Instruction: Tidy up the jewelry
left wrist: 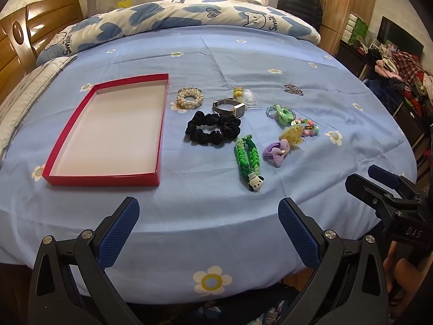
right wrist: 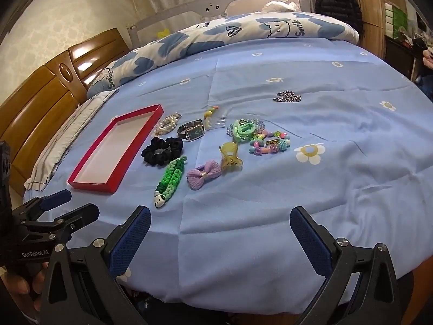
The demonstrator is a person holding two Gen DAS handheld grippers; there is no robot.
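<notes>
An empty red tray (left wrist: pixel 55 177) (right wrist: pixel 92 185) lies on the blue bedsheet at the left. To its right lie a pearl bracelet (left wrist: pixel 189 98) (right wrist: pixel 167 124), a watch (left wrist: pixel 230 107) (right wrist: pixel 192 132), a black scrunchie (left wrist: pixel 212 131) (right wrist: pixel 162 151), a green braided strap (left wrist: pixel 247 159) (right wrist: pixel 169 180), a purple bow tie (left wrist: pixel 277 150) (right wrist: pixel 204 177), a yellow claw clip (left wrist: pixel 292 135) (right wrist: pixel 230 155), beaded bracelets (left wrist: pixel 281 113) (right wrist: pixel 268 139), a comb (left wrist: pixel 247 98) (right wrist: pixel 215 119) and a sparkly clip (left wrist: pixel 293 89) (right wrist: pixel 286 97). My left gripper (left wrist: pixel 208 230) and right gripper (right wrist: pixel 220 237) are open and empty over the bed's near edge.
A folded blue-and-white duvet (left wrist: pixel 176 19) lies across the far side of the bed. A wooden headboard (right wrist: pixel 35 103) and a pillow (right wrist: pixel 65 140) are at the left. Cluttered shelves (left wrist: pixel 400 81) stand at the right.
</notes>
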